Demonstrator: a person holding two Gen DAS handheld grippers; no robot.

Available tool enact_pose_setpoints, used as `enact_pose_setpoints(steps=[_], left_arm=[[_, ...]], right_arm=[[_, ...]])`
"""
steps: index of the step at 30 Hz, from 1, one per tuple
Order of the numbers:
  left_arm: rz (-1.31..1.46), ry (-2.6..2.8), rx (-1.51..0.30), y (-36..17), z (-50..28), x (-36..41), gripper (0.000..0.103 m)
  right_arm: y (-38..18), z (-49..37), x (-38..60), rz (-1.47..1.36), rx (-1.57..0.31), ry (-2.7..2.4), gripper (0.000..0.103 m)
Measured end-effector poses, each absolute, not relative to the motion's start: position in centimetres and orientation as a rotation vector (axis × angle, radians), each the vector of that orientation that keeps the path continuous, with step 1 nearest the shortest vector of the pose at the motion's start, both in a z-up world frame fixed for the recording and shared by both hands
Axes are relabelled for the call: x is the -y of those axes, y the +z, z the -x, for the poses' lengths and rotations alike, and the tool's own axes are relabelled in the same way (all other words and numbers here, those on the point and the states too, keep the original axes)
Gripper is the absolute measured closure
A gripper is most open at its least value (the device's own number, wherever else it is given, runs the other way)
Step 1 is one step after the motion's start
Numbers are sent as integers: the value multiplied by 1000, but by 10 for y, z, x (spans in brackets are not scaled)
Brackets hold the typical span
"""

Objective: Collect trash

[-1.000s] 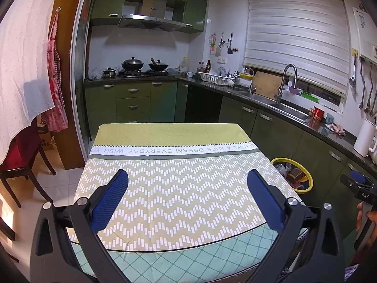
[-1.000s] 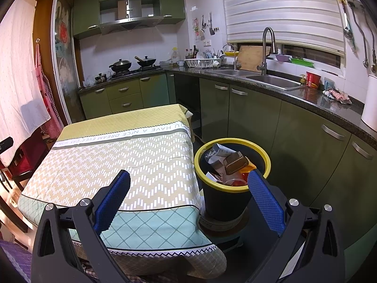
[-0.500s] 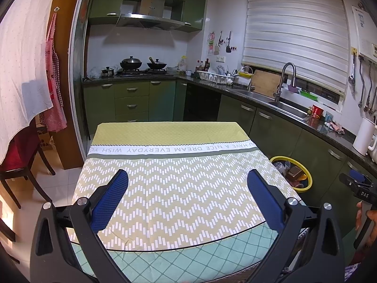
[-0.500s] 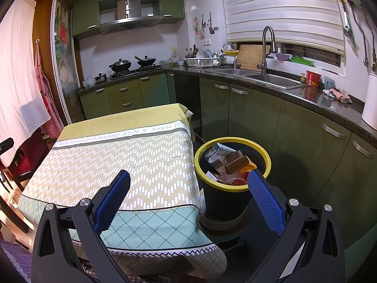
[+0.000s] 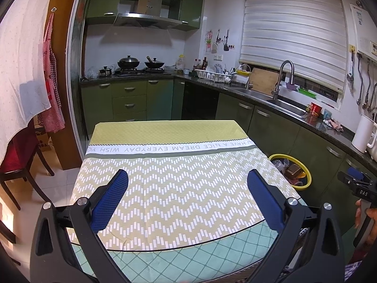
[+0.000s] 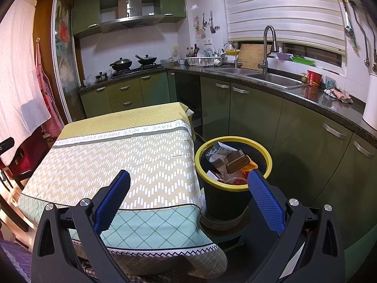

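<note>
Green kitchen cabinets ring the table (image 5: pixel 165 181). From the left wrist, my left gripper (image 5: pixel 187 188) gapes wide and empty over bare cloth, barely shifted. From the right wrist, my right gripper (image 6: pixel 188 191) is wide too, nearer the bin (image 6: pixel 232 165); heaped trash (image 6: pixel 232 162) could spill if bumped.
</note>
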State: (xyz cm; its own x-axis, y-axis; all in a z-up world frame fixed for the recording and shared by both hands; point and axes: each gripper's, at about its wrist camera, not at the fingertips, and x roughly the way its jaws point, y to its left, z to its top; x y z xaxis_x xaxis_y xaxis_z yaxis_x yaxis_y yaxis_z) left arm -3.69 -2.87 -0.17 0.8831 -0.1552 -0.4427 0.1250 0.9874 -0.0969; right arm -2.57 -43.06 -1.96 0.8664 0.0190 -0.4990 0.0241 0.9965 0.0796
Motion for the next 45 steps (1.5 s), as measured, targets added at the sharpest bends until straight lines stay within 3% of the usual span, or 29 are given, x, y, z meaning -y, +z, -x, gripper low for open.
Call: enact_pose_setpoints(steps=[38,45], left_arm=[[130,-126,-410,1,36,14,7],[63,-103,-502,-5,22,24,7]], right_arm=[[-24,23,430,-90,-535,-1,5],[-26,22,429,-89,-543,6,5]])
